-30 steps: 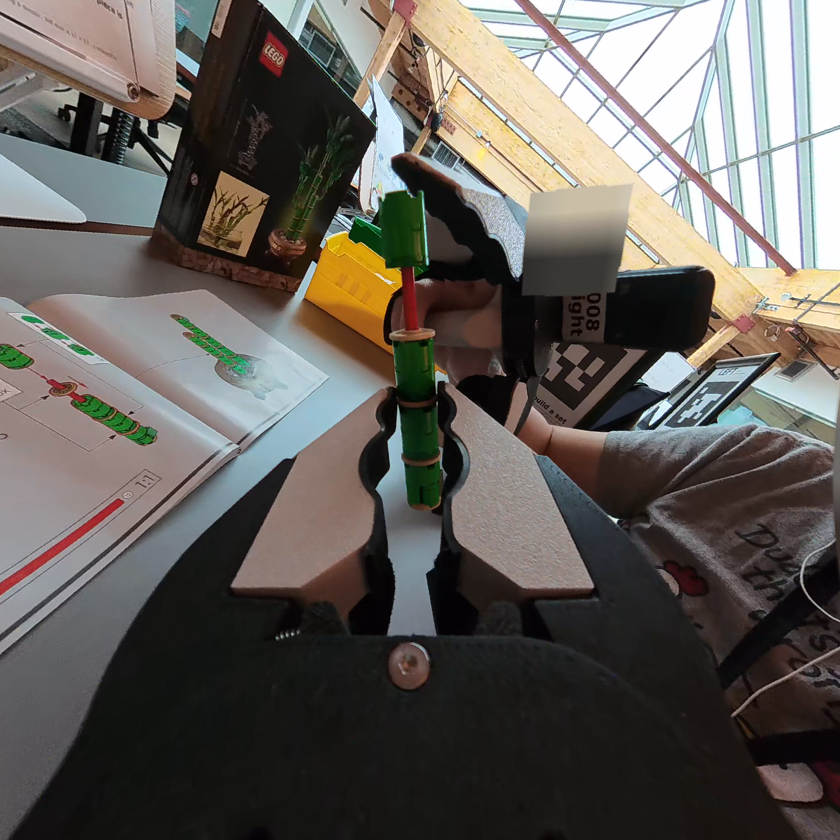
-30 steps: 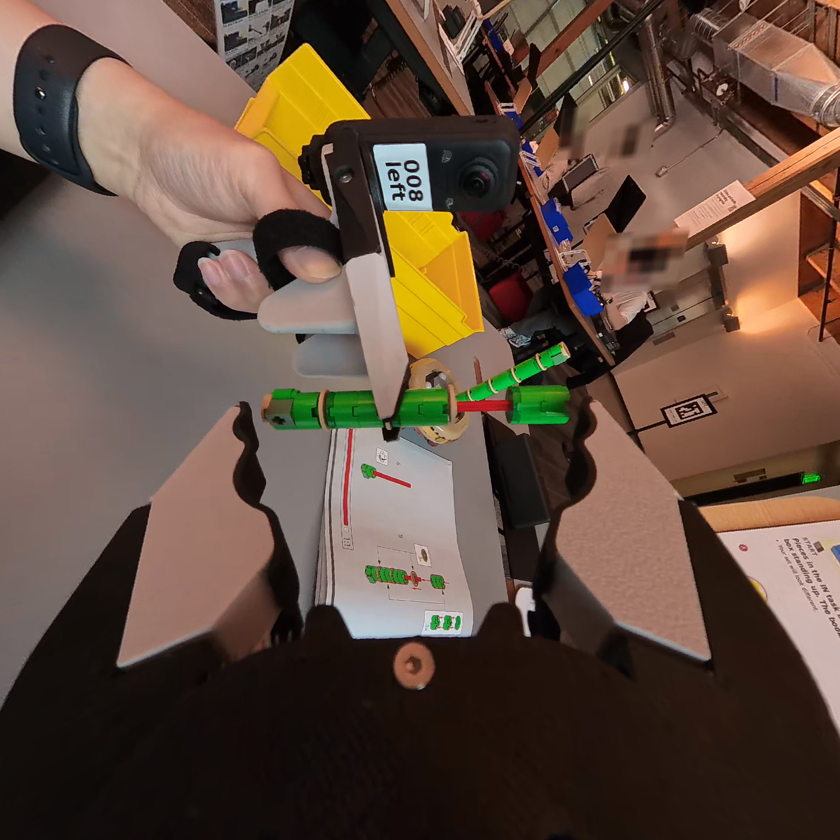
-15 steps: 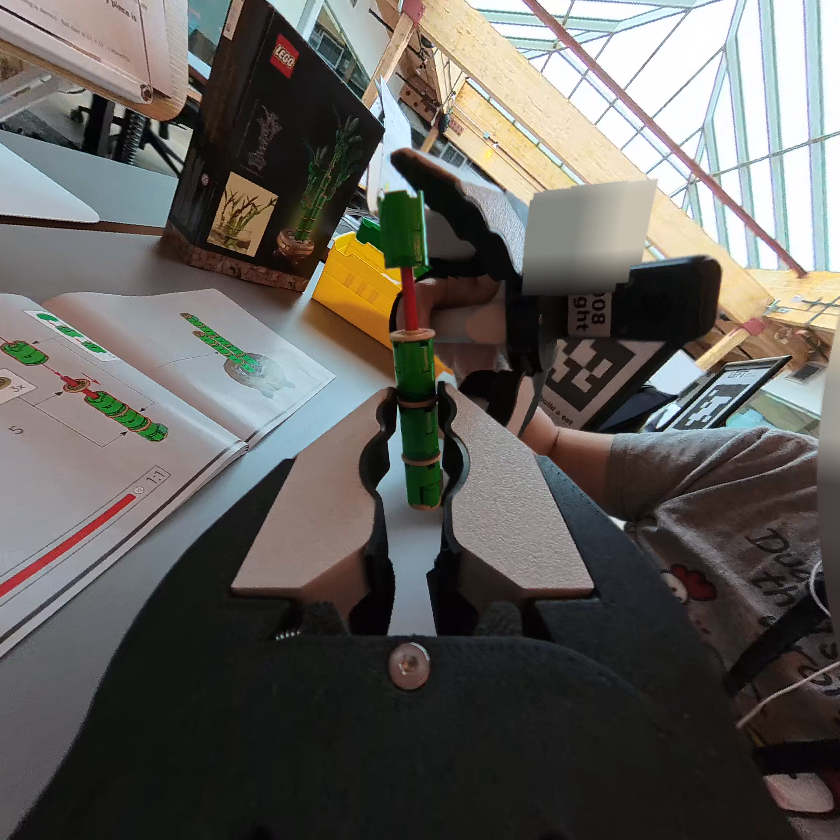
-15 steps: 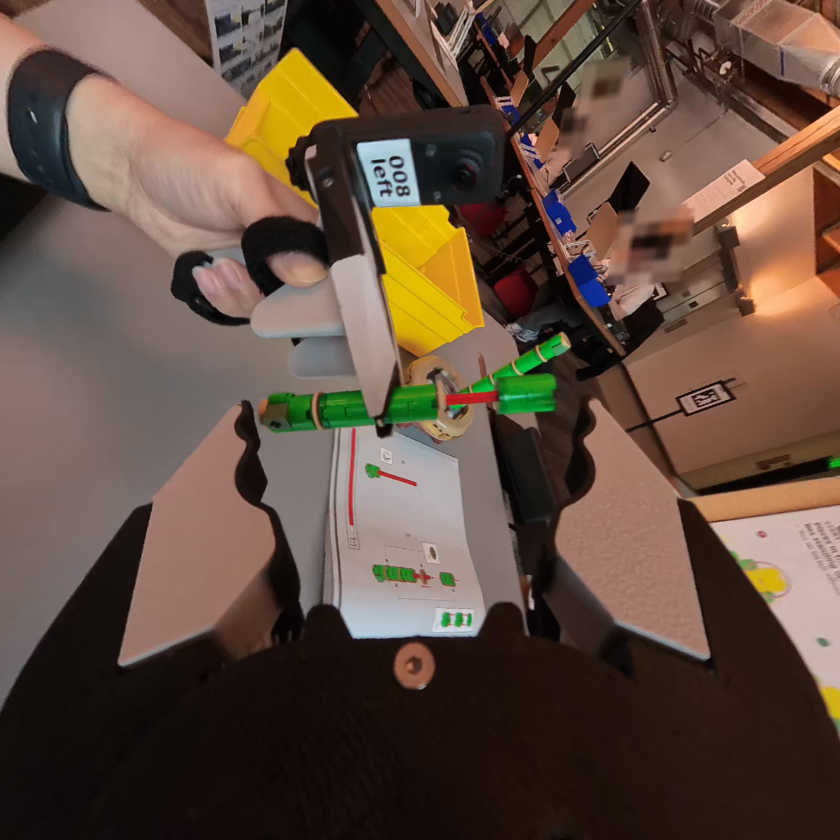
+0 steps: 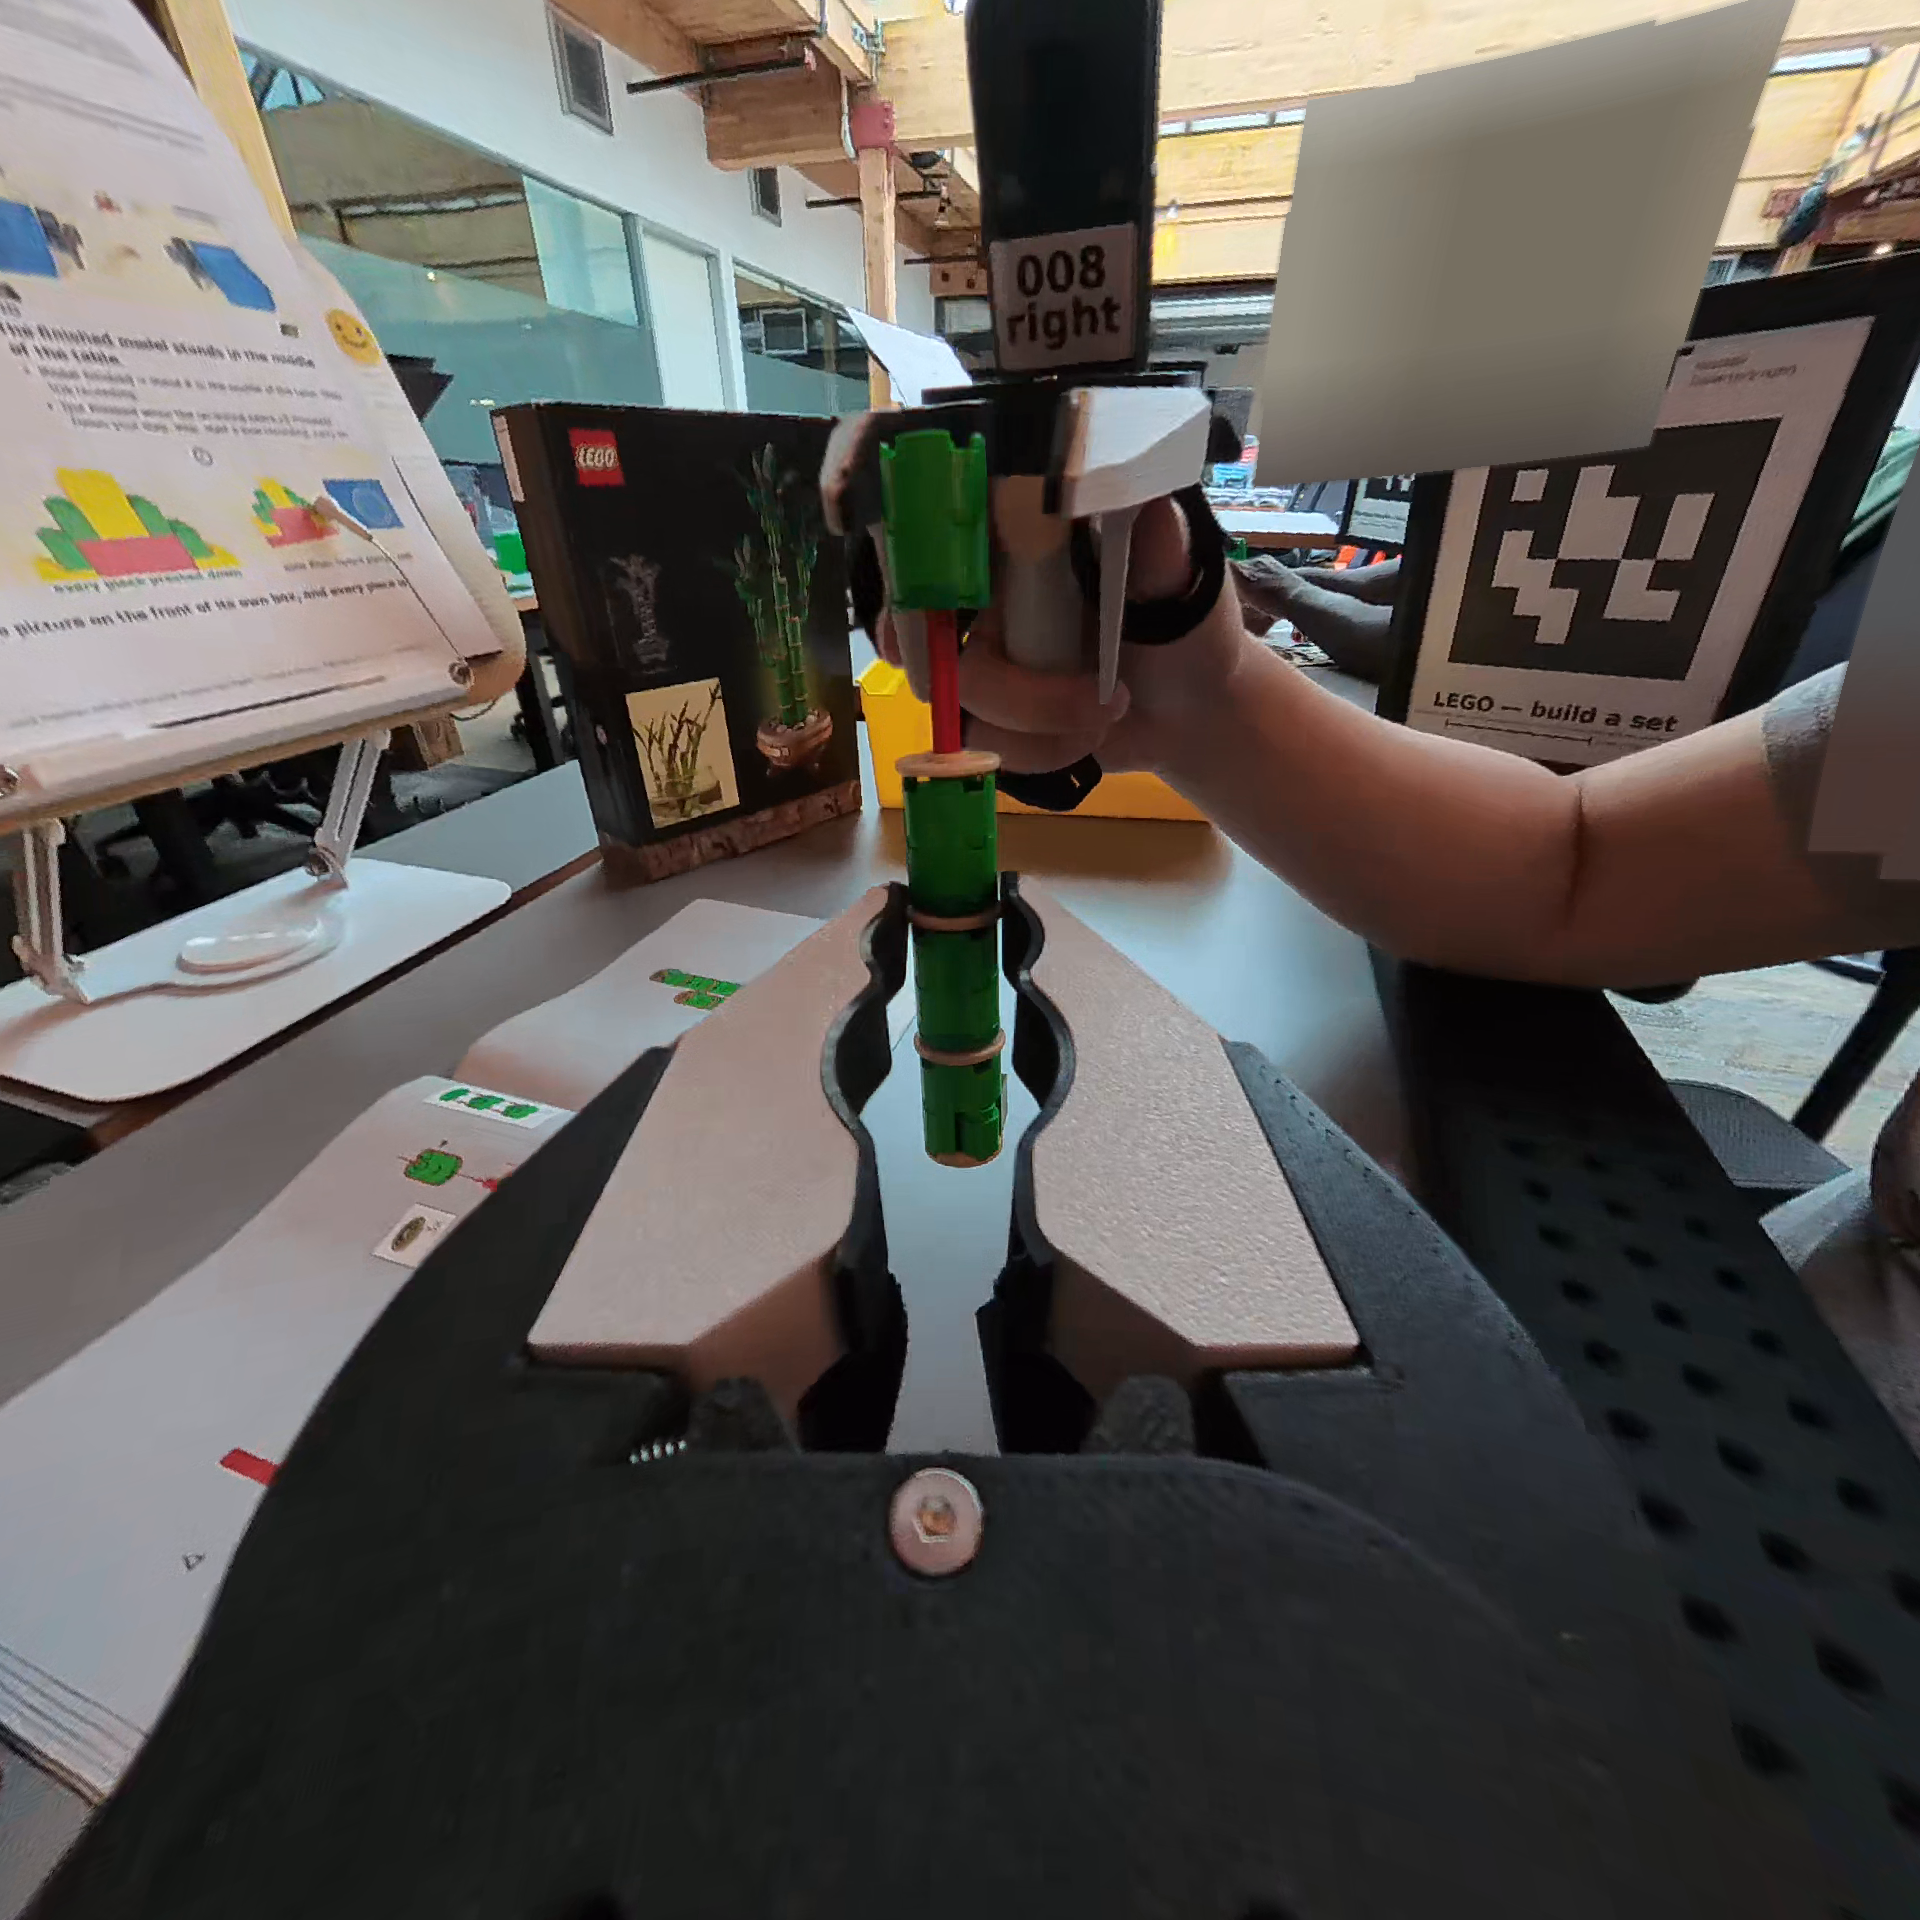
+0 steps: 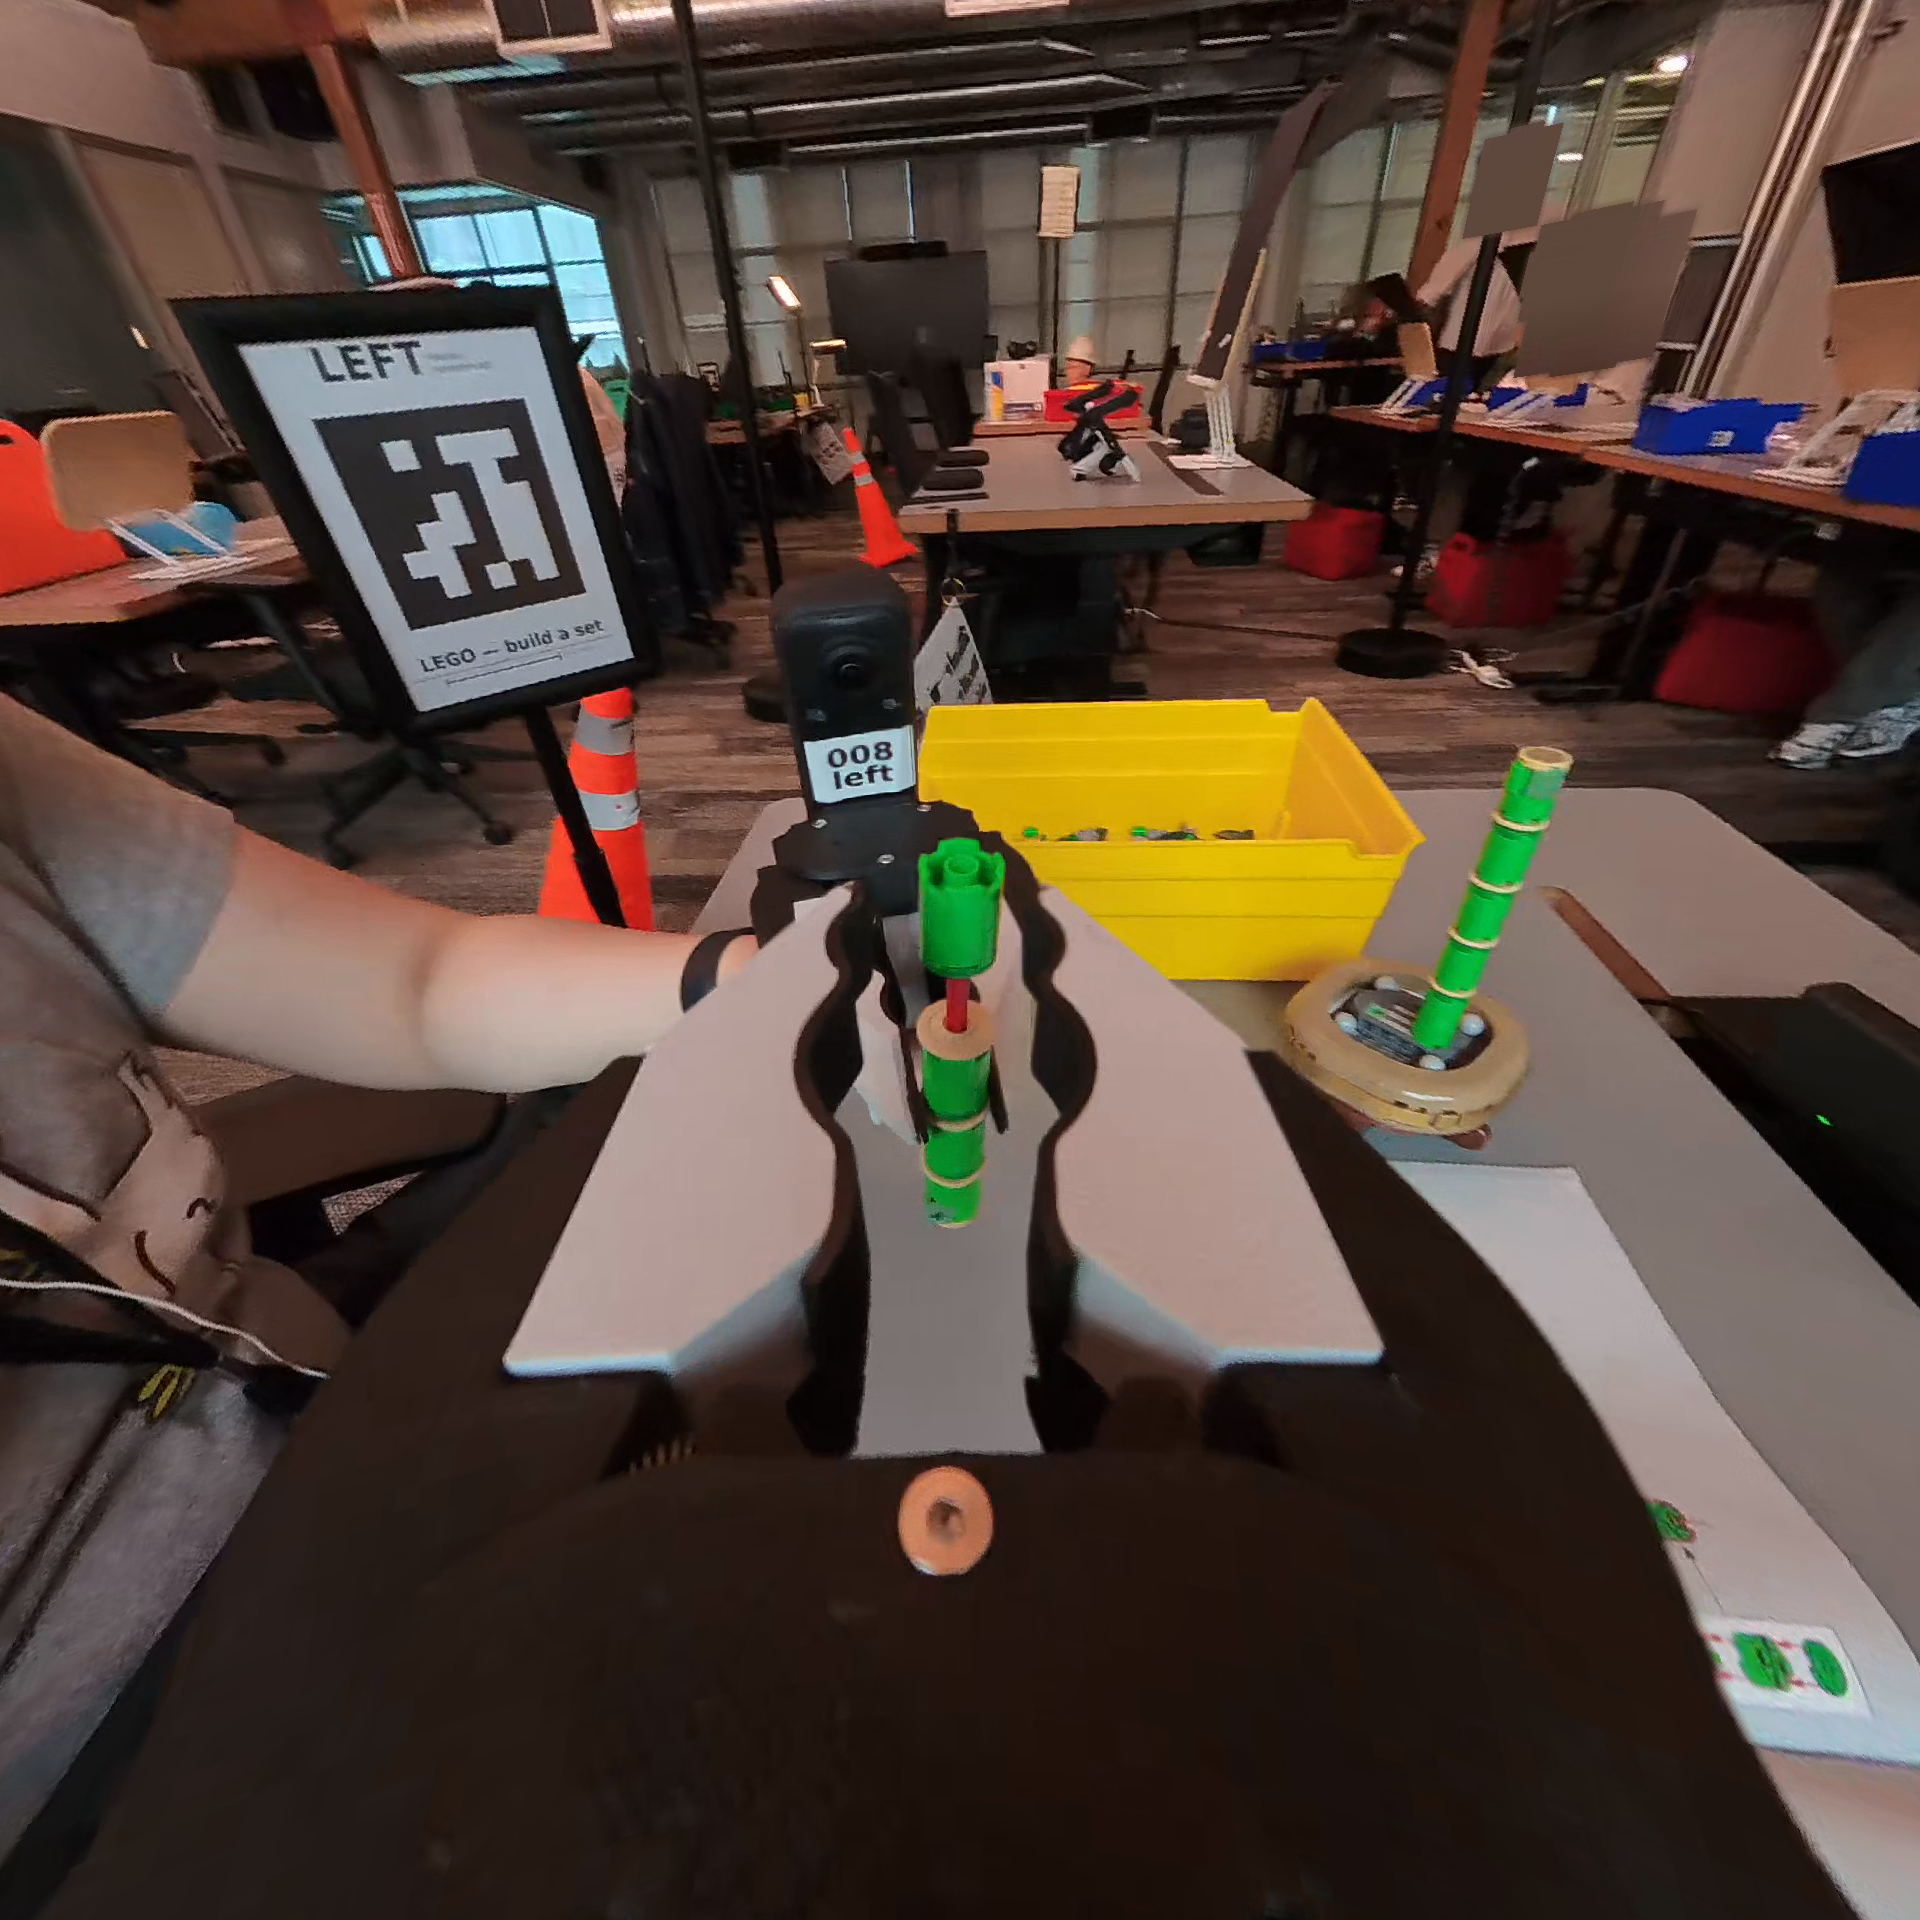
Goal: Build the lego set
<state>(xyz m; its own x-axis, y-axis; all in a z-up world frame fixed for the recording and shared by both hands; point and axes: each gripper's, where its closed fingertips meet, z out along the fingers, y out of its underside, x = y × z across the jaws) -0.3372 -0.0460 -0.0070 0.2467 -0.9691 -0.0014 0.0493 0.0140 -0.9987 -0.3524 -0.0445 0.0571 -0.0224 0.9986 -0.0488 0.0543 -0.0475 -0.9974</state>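
The left gripper (image 5: 951,1023) is clamping the green stalk (image 5: 954,977) while the right gripper (image 6: 951,971) is pinching the top piece (image 6: 958,906), which probably needs pressing down the red rod (image 5: 943,681).

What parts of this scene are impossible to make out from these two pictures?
- Left wrist view: instruction booklet largely hidden by the left tongs.
- Right wrist view: loose pieces in the yellow bin are too small to identify.
- Right wrist view: whether the right tongs grip the green top piece is unclear.

Two marker signs (image 6: 436,509) (image 5: 1600,551) on stands; orange traffic cones (image 6: 613,821); distant worktables (image 6: 1101,488).
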